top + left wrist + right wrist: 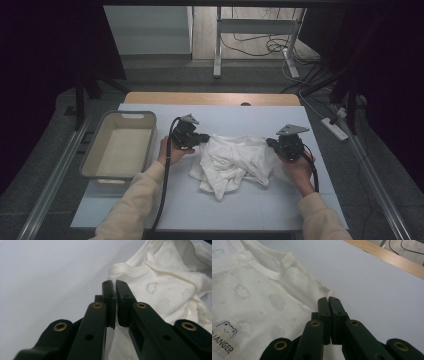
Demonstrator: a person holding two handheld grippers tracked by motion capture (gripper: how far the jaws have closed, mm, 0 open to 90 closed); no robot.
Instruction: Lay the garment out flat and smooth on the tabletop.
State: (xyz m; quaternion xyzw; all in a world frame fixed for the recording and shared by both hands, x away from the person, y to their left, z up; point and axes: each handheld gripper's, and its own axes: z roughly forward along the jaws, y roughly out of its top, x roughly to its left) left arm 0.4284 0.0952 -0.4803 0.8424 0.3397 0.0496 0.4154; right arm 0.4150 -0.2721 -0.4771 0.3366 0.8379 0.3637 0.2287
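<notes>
Garment: the white baby garment (235,162) lies crumpled in the middle of the pale table (260,210), between your two hands.
Left gripper: your left gripper (115,282) has its jaws closed on the garment's edge just under the ribbed collar (130,269); cloth shows in the narrow slit between them.
Right gripper: your right gripper (328,300) has its jaws closed at the garment's hem; whether they pinch cloth, I cannot tell.
Basket: a grey basket (100,150) stands at the table's left, apart from the garment.
</notes>
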